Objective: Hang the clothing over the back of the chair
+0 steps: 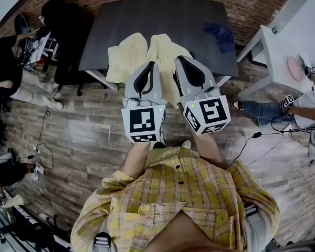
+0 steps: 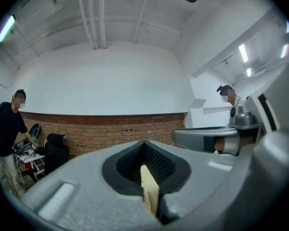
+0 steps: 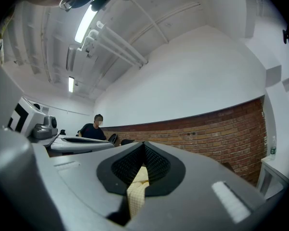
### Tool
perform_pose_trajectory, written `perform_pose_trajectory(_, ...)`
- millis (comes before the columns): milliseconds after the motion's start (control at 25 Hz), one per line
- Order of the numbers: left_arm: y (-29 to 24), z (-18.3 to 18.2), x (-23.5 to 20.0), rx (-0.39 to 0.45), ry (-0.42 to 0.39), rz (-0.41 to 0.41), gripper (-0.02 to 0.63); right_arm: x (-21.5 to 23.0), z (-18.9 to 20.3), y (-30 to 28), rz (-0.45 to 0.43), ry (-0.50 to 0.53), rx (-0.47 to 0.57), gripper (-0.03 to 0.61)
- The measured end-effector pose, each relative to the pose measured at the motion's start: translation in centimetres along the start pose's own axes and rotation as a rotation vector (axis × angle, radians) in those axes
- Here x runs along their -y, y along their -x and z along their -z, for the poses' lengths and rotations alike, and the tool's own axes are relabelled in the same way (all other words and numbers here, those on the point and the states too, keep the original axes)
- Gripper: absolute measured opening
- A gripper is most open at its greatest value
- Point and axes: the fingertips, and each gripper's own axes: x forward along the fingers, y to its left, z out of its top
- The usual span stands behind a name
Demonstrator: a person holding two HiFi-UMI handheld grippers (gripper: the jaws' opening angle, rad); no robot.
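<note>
In the head view a pale yellow garment (image 1: 127, 56) hangs in front of me, held up by both grippers above the wooden floor. My left gripper (image 1: 147, 72) is shut on its left part, and a strip of yellow cloth (image 2: 150, 192) shows pinched between the left gripper's (image 2: 149, 196) jaws. My right gripper (image 1: 187, 70) is shut on the right part, with a fold of the cloth (image 3: 136, 189) caught in the right gripper (image 3: 137, 186). A black chair (image 1: 67, 33) stands at the far left, by the dark table (image 1: 163, 20). Both gripper cameras point upward at the walls and ceiling.
A blue cloth (image 1: 220, 34) lies on the dark table's right end. A white table (image 1: 283, 46) stands at the right with a seated person (image 1: 283, 106) beside it. Another person (image 1: 10, 75) sits at the left. Cables (image 1: 37, 146) trail over the floor.
</note>
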Motion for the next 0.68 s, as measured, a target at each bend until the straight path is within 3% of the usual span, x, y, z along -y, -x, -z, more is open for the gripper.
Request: perform_pose_trajectory(680,0.0,1.5,0.1,-0.021,0.006,0.004,0.002,-0.7,1.3,-0.3,-0.021,0.000,-0.019,-0.003)
